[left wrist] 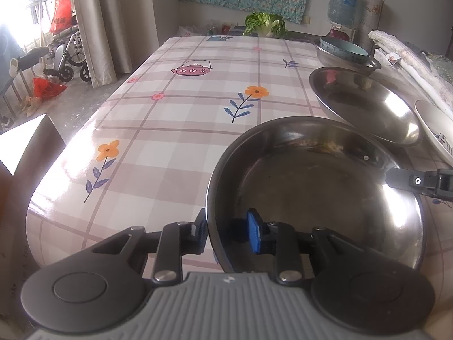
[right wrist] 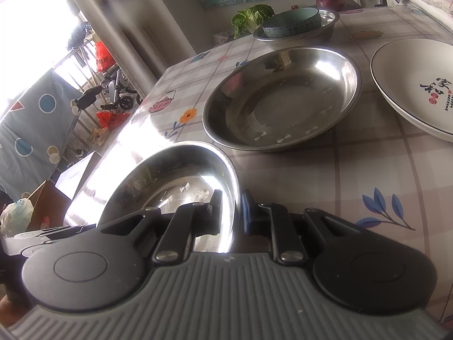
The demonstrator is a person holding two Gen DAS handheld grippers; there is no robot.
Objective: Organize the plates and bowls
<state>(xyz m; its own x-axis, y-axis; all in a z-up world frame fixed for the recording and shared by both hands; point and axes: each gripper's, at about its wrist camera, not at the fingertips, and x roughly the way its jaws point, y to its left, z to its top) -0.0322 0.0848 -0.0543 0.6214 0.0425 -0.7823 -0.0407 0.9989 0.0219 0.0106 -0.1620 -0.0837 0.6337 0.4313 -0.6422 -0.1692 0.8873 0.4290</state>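
both grippers are straddling the steel bowl (left wrist: pixel 314 187) rim: left gripper (left wrist: pixel 229 231) jaws standing slightly apart, right gripper (right wrist: pixel 230 209) pinching it.

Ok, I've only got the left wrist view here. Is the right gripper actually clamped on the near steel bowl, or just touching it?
Observer: Clamped. The right gripper has one finger inside and one outside the rim of the round shiny steel bowl, pinching it.
Operator: And what's painted on the white ceramic plate at my right edge?
Observer: Its centre carries black brush characters and small red seals.
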